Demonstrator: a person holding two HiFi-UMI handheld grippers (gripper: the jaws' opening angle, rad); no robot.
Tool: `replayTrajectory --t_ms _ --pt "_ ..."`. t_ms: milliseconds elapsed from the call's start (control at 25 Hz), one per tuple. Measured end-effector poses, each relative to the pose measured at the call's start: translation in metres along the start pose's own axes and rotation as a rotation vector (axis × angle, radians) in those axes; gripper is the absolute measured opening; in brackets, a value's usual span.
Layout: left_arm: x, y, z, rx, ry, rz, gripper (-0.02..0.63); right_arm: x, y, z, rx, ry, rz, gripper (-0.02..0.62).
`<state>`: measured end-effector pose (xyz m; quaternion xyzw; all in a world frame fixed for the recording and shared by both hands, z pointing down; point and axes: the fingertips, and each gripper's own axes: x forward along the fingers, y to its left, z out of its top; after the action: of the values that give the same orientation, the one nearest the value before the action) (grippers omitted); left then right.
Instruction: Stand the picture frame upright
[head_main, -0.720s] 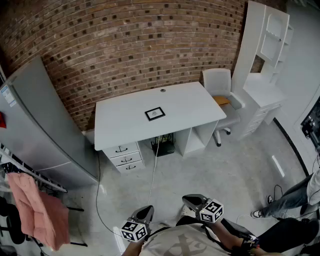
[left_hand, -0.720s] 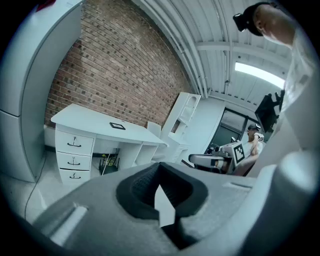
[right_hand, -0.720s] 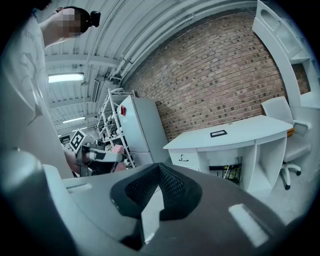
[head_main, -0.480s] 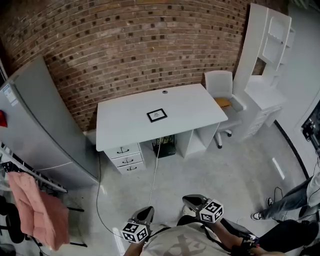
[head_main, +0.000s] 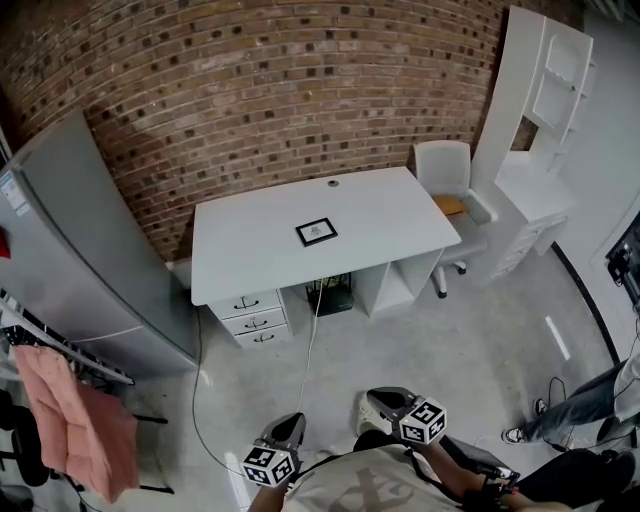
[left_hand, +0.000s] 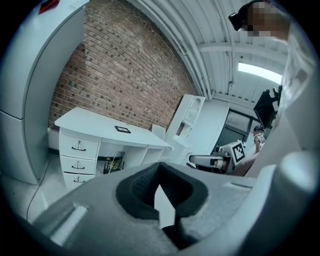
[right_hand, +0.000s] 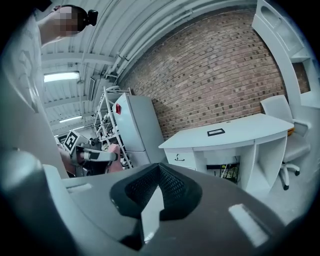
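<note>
A home-office set staged inside an industrial hall. A white bench with drawers, a swivel chair and a tall white shelf unit stand against a brick wall, with a grey fridge and a clothes rack hung with pink cloth beside them (domestic pieces, all of them). The bare concrete floor, corrugated metal ceiling, strip light and metal storage racks show the hall around them.

No legible text; pale sticker on tall grey refrigerator, left of white rectangular desk, too small to read.
</note>
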<state>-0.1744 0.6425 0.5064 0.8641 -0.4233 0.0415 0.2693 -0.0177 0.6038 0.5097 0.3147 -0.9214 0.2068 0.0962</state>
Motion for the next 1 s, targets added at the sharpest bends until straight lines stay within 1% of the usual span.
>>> replayTrajectory --t_ms 240,400,560,800,1000 --pt "0.031 0.019 0.010 -0.021 0.015 0.038 0.000 0.019 -0.038 0.005 0.019 0.012 0.008 0.005" --pt "0.063 0.029 0.029 -0.026 0.030 0.061 0.000 0.038 -0.073 0.027 0.019 0.015 0.022 0.005" --pt "0.099 0.040 0.057 -0.015 0.029 0.084 0.000 0.057 -0.111 0.051 0.009 0.021 0.048 0.005" --pt "0.155 0.054 0.091 -0.028 0.026 0.167 0.000 0.069 -0.174 0.081 0.016 0.030 0.042 0.005" --pt "0.193 0.057 0.111 -0.017 0.033 0.219 0.000 0.077 -0.214 0.099 -0.020 0.040 0.084 0.005"
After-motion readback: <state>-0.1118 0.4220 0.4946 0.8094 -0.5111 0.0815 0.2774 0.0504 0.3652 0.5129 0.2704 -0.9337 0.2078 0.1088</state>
